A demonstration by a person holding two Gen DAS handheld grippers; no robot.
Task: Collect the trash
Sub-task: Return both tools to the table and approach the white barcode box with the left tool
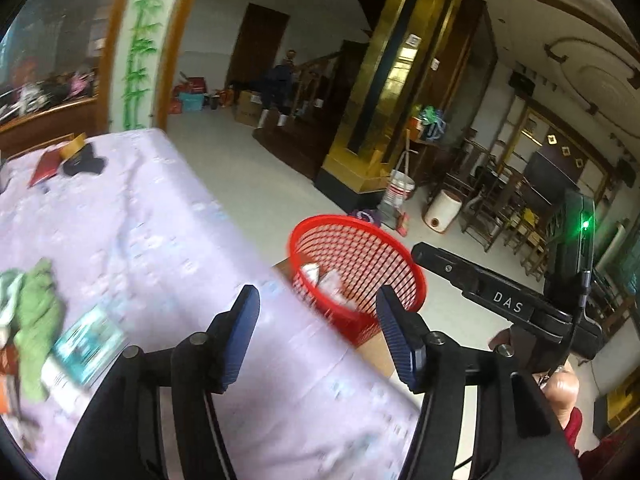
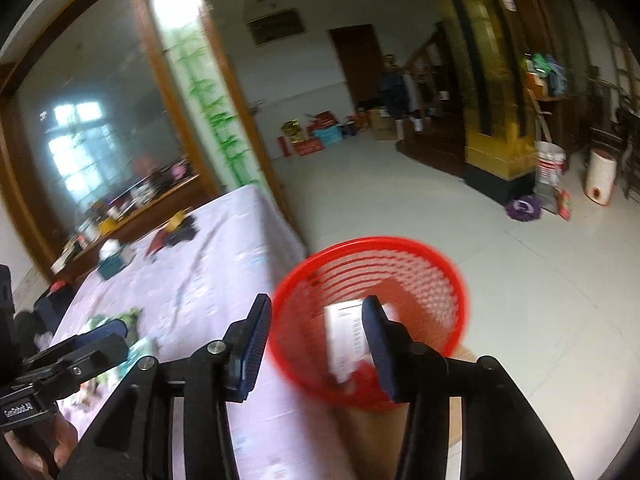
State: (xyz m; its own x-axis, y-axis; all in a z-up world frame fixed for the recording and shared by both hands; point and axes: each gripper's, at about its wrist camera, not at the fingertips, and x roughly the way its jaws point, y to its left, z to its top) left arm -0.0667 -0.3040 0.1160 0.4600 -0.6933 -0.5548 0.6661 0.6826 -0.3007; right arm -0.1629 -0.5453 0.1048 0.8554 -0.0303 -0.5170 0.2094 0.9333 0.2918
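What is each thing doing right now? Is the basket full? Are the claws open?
red basket: upright beside the table, some trash inside
white paper: inside the basket
left gripper: open, empty
right gripper: open, empty
green cloth: crumpled on the table
table: covered with a lilac cloth

Red mesh basket (image 2: 440, 280) beside the table, holding seemingly white paper (image 2: 346, 340).

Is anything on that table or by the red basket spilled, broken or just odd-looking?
Nothing looks spilled or broken. The red mesh plastic basket stands upright beside the lilac-clothed table with white scraps inside; a crumpled green cloth lies on the table.
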